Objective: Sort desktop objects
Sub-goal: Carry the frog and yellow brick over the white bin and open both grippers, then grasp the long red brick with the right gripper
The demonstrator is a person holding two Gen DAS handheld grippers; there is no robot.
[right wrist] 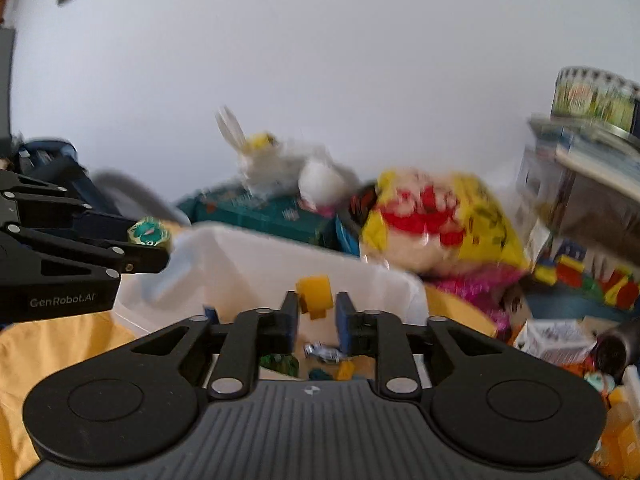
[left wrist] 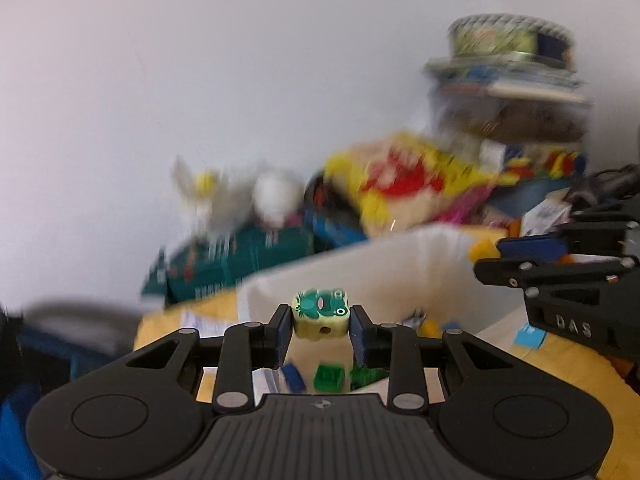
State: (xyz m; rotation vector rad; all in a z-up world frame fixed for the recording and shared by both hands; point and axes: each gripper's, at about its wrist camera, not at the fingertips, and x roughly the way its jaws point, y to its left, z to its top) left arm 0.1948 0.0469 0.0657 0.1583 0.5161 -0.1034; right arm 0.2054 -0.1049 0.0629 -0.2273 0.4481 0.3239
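Observation:
My left gripper (left wrist: 320, 314) is shut on a cream block with a green frog picture (left wrist: 320, 308), held over the near rim of a white plastic bin (left wrist: 400, 272). In the right wrist view the same left gripper (right wrist: 150, 242) comes in from the left with the frog block (right wrist: 149, 233) at its tip. My right gripper (right wrist: 318, 300) hangs over the bin (right wrist: 260, 256). A yellow block (right wrist: 316, 294) sits between its blue pads, with a small gap on the right side. From the left wrist view the right gripper (left wrist: 488, 258) enters at the right.
Green, blue and yellow pieces (left wrist: 330, 378) lie in the bin, which stands on a yellow cloth (right wrist: 60, 356). Behind it are a teal box (right wrist: 260, 210), a white plush toy (right wrist: 280, 168), a yellow and red bag (right wrist: 432, 216), stacked books with a tin (left wrist: 512, 52) and a small white box (right wrist: 556, 340).

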